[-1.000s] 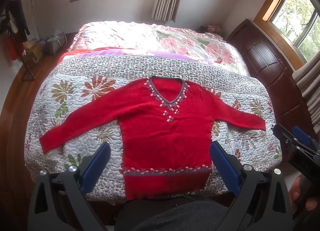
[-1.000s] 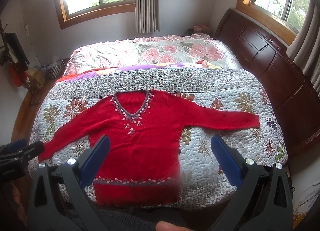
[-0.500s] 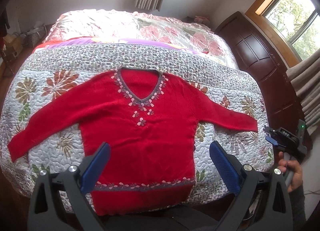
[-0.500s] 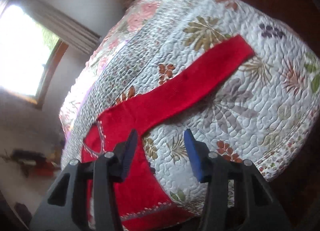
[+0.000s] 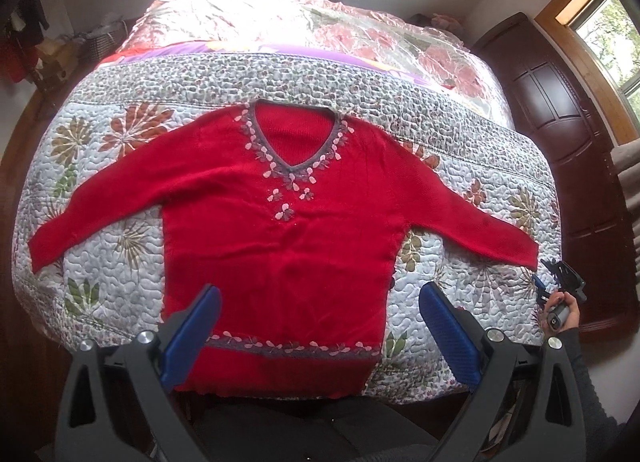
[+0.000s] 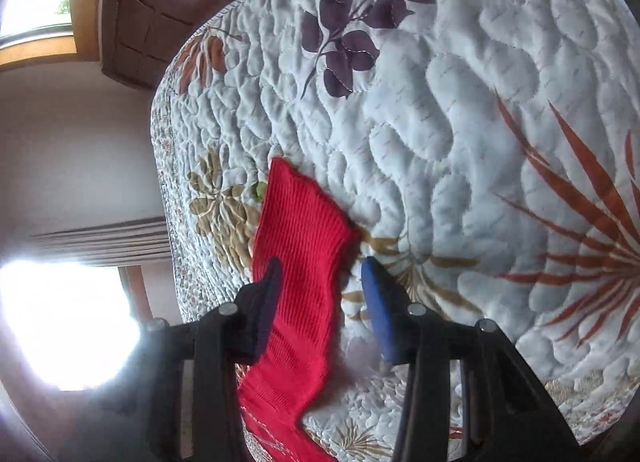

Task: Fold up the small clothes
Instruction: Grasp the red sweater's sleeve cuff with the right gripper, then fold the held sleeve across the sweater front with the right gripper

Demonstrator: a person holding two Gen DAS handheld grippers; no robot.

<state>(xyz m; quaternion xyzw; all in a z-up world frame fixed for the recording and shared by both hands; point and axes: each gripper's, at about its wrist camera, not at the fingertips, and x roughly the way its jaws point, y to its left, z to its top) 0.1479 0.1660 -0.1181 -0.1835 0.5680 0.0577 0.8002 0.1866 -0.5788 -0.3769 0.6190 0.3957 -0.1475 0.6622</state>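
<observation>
Red knitted sweater [image 5: 280,246] with a grey V-neck and little pink petal trim lies flat and face up on the bed, on a white quilted cover [image 5: 120,294] with stitched flowers and leaves. Both sleeves reach out to the sides, and the bottom hem is at the near edge of the bed. The left gripper [image 5: 320,326] hangs above the lower part of the sweater with its blue fingers [image 5: 192,334] spread wide, holding nothing. The right gripper [image 6: 322,294] is down at the cuff of the right sleeve [image 6: 300,229], by the side of the bed. Its fingers are partly open, one on each side of the sleeve, not squeezing it yet. A hand [image 5: 566,314] holds that gripper at the bed's right edge.
</observation>
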